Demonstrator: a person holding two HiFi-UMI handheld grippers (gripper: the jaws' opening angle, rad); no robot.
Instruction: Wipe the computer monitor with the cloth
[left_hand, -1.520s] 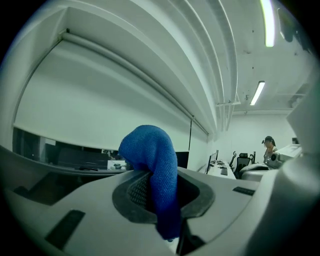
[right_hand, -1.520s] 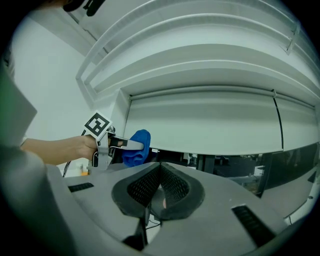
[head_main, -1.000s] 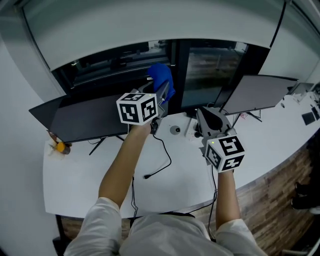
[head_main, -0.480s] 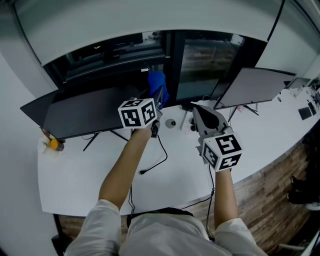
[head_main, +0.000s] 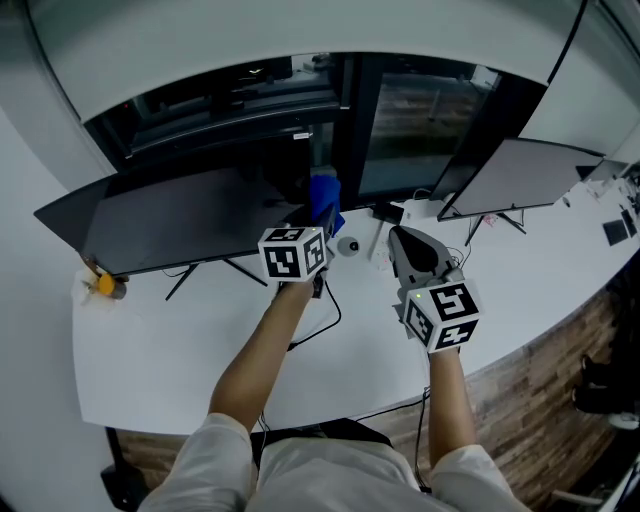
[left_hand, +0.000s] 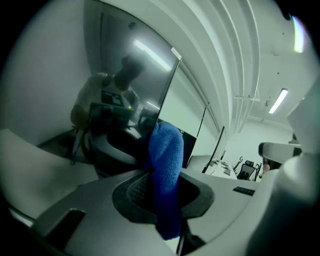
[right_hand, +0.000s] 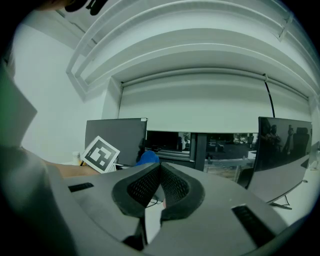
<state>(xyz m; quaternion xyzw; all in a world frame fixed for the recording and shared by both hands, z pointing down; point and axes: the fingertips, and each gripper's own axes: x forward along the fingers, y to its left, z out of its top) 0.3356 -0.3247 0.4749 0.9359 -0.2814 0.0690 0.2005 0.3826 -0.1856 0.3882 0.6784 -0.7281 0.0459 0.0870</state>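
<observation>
A blue cloth (head_main: 324, 198) is pinched in my left gripper (head_main: 320, 215), whose jaws are shut on it; the cloth (left_hand: 166, 170) sticks up between them. It is held at the right end of the left dark monitor (head_main: 175, 225), whose screen (left_hand: 132, 90) fills the left gripper view and mirrors a person. Whether the cloth touches the screen I cannot tell. My right gripper (head_main: 412, 246) hovers over the white desk (head_main: 180, 350) to the right, jaws shut with nothing between them (right_hand: 157, 182).
A second monitor (head_main: 515, 175) stands at the right, also in the right gripper view (right_hand: 285, 155). A black cable (head_main: 315, 325) runs across the desk. A small round object (head_main: 348, 246) lies between the grippers. An orange item (head_main: 104, 285) sits at the desk's left end.
My left gripper with the blue cloth has moved lower and slightly right along the left monitor's right end. The right gripper has stayed nearly where it was.
</observation>
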